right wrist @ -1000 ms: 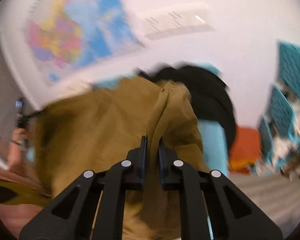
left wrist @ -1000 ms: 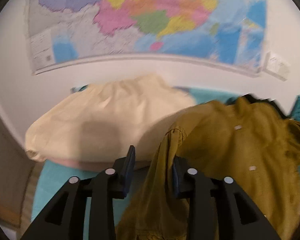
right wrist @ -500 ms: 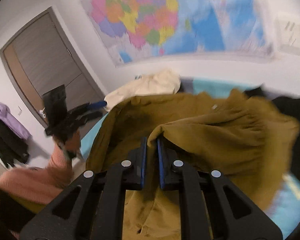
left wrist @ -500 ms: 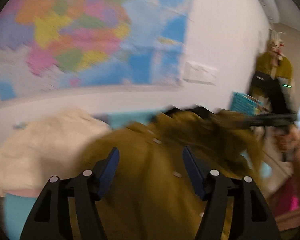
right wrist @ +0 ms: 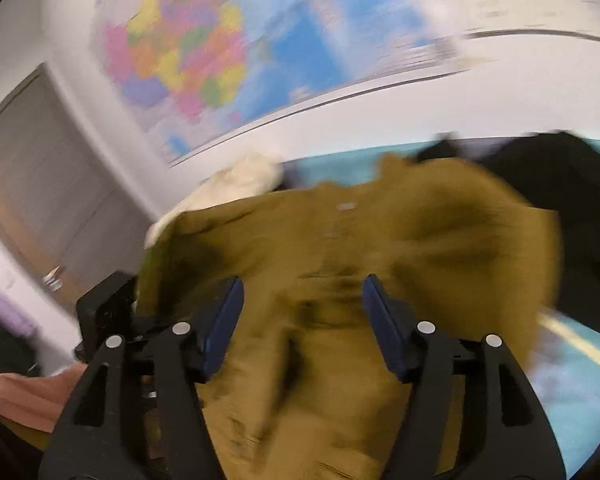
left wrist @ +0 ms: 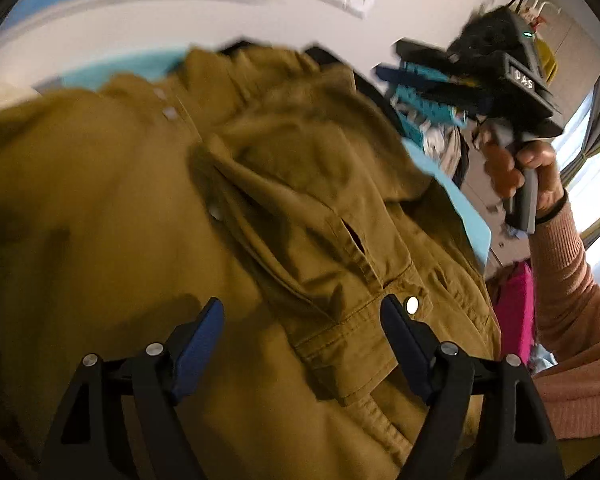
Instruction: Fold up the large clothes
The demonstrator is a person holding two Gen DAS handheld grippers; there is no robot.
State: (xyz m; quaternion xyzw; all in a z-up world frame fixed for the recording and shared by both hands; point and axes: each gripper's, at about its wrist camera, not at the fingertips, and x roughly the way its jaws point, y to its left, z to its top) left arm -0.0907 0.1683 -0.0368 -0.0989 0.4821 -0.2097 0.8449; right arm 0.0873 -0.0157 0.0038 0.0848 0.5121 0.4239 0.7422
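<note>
Both just opened wide: left gripper (left wrist: 302, 320) and right gripper (right wrist: 302, 300) over the mustard shirt (left wrist: 148, 208), apparently pinching nothing despite blur.

The mustard shirt (left wrist: 260, 208) fills the middle and lower frame under my spread jaws. My right gripper (left wrist: 440, 92) blocks the upper right of the left view. A black garment (right wrist: 560, 184) crowds the right view's right edge.

Matt woven mustard cloth shirt (left wrist: 148, 208), stitched seams
</note>
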